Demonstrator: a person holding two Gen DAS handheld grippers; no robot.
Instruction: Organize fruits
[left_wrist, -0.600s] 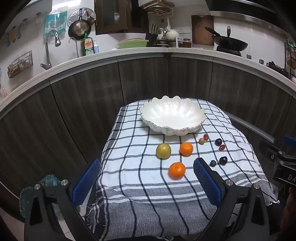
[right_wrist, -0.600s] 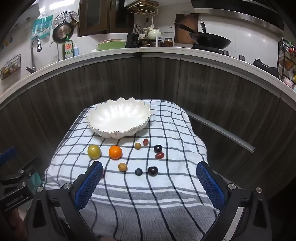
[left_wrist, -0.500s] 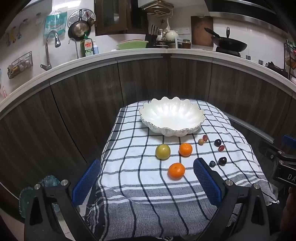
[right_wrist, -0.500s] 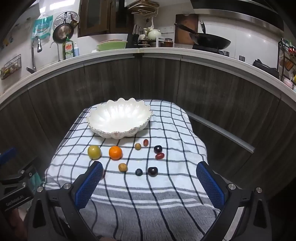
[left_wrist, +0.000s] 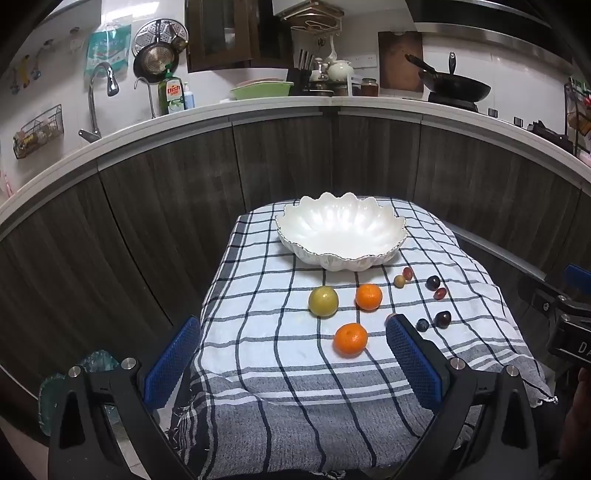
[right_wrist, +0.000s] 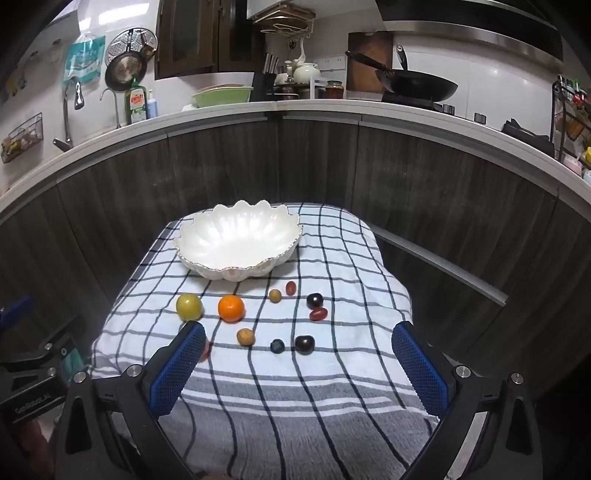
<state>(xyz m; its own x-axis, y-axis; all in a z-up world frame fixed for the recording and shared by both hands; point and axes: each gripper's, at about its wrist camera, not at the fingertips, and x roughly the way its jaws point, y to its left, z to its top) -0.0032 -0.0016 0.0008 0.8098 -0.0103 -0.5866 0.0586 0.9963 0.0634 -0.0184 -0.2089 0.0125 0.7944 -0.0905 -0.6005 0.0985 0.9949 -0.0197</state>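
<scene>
White scalloped bowl (left_wrist: 340, 236) sits empty at the far end of the checked cloth (left_wrist: 266, 280), well ahead of both sets of jaws.

Left gripper (left_wrist: 293, 363): jaws fully apart, nothing between the pads, tilted down at the cloth. Near orange (left_wrist: 350, 338) lies just ahead, between the jaws and closer to the right pad. Far orange (left_wrist: 368, 296) and yellow-green fruit (left_wrist: 323, 301) sit side by side beyond it, short of the bowl.

Right gripper (right_wrist: 299, 369): jaws also wide, holding nothing. Straight ahead between them: small tan fruit (right_wrist: 245, 336), small blue-dark fruit (right_wrist: 277, 346), dark plum-like fruit (right_wrist: 304, 344) in a row. Farther out: red oval fruit (right_wrist: 318, 314) touching a dark round one (right_wrist: 314, 300), then two more small ones near the bowl's base. Left pad partly hides the near orange in this view.

No fruit in the bowl.
</scene>
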